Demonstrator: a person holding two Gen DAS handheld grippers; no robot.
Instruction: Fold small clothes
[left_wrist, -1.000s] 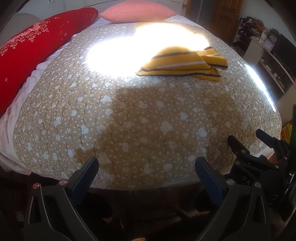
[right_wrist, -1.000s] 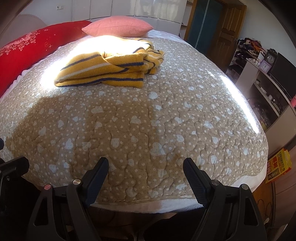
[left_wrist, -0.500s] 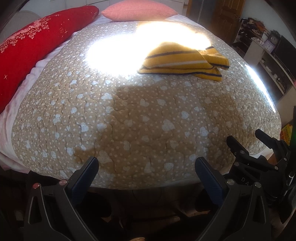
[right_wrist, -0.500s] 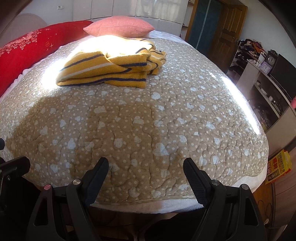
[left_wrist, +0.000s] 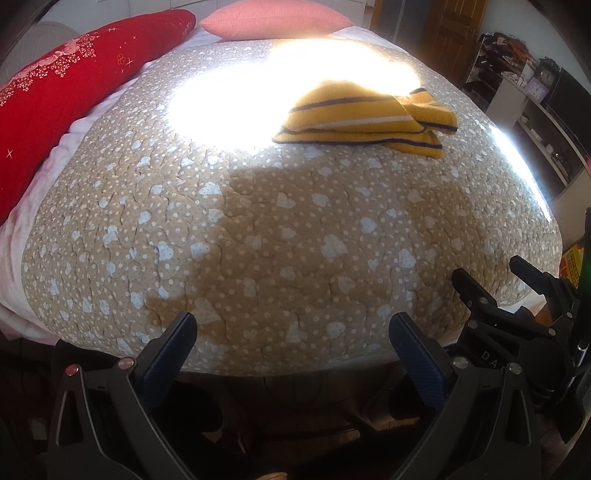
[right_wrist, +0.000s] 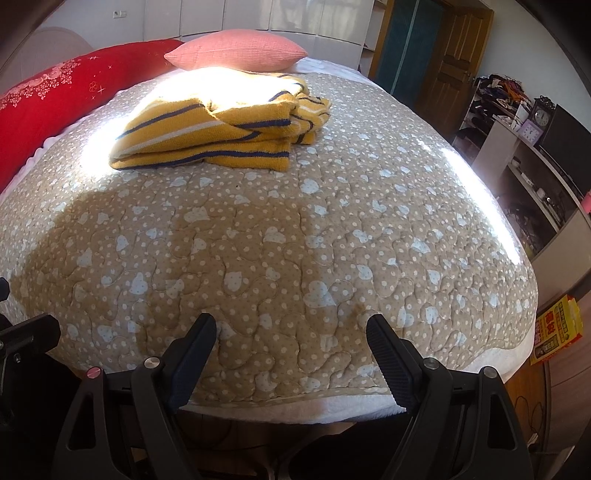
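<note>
The left gripper (left_wrist: 293, 332) and right gripper (right_wrist: 291, 334) hang with jaws spread wide and nothing between them, at the foot of a bed's tan quilted cover dotted with pale hearts (right_wrist: 280, 236). Well beyond, a folded yellow knit garment with navy stripes (right_wrist: 218, 129) lies in sunlight, near a pink ribbed pillow (right_wrist: 236, 55).

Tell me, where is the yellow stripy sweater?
The sweater lies on the far part of the quilt, in the sunlight, near the pink pillow; it sits upper left in the right view, upper right in the left.

Sun glare whites out the quilt (left_wrist: 258, 229) beside the sweater (left_wrist: 365, 118).
</note>
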